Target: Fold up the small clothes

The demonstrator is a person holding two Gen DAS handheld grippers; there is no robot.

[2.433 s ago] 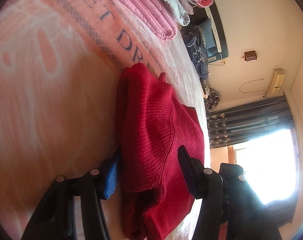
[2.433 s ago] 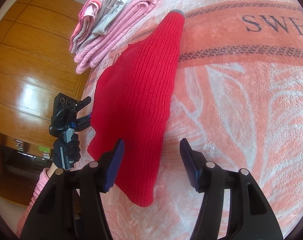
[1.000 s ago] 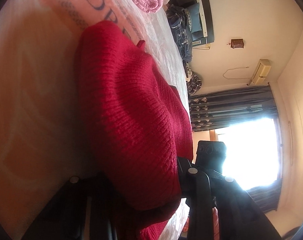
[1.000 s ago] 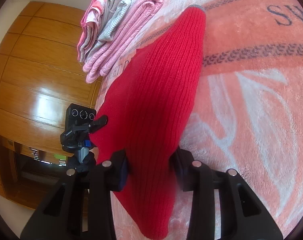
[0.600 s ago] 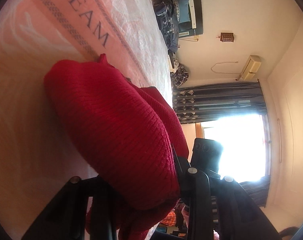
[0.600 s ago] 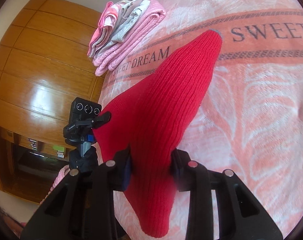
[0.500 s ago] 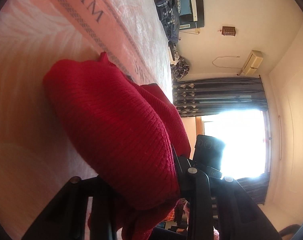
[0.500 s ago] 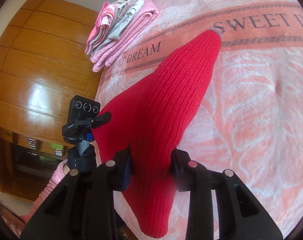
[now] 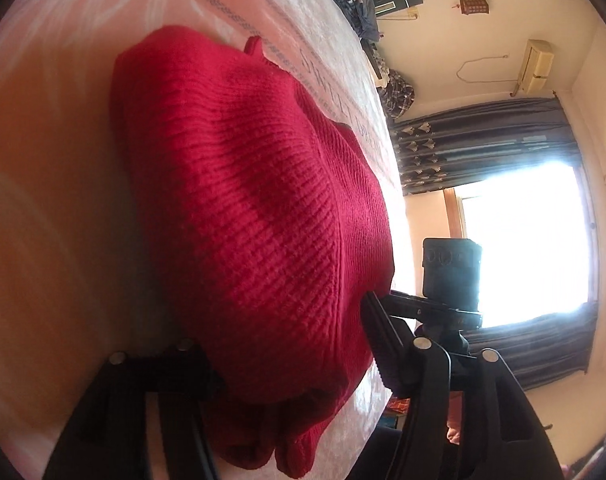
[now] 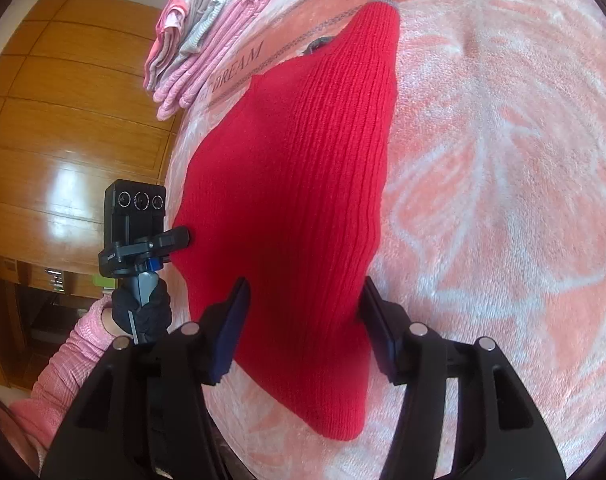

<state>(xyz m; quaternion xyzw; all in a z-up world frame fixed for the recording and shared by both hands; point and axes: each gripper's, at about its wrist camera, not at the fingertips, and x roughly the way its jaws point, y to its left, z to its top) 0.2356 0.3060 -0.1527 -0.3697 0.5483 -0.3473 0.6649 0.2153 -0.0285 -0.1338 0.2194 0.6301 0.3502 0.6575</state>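
right tongs (image 10: 303,320) are seen spread apart, the red knit sweater (image 10: 295,184) lying between the two pads but not pinched; a gap is visible on both sides. left tongs (image 9: 291,340) straddle the other end of the sweater, the bulk bunched between the fingers; whether the fabric is actually clamped cannot be told from the wrist view, since the near finger is buried under the knit. in the right view the left tongs (image 10: 175,240) are seen touching the sweater's far edge, held by a gloved hand (image 10: 141,312) with a pink sleeve (image 10: 63,376) behind it. the sweater is laid on the bed's peach blanket (image 10: 503,184), folded into a long narrow strip, one tapered end reaching the "sweet dream" lettering band. a stack of folded pink clothes (image 10: 199,44) sits well apart near the bed edge, wooden wardrobe panels (image 10: 63,120) beyond. step is judged as release after a fold. risks: knit loops could be snagged on a pad as the tongs are pulled back, dragging the top layer and opening the fold; thick springy knit could relax and unroll once let go; the low end near the bed edge could be pulled off by a careless retreat.
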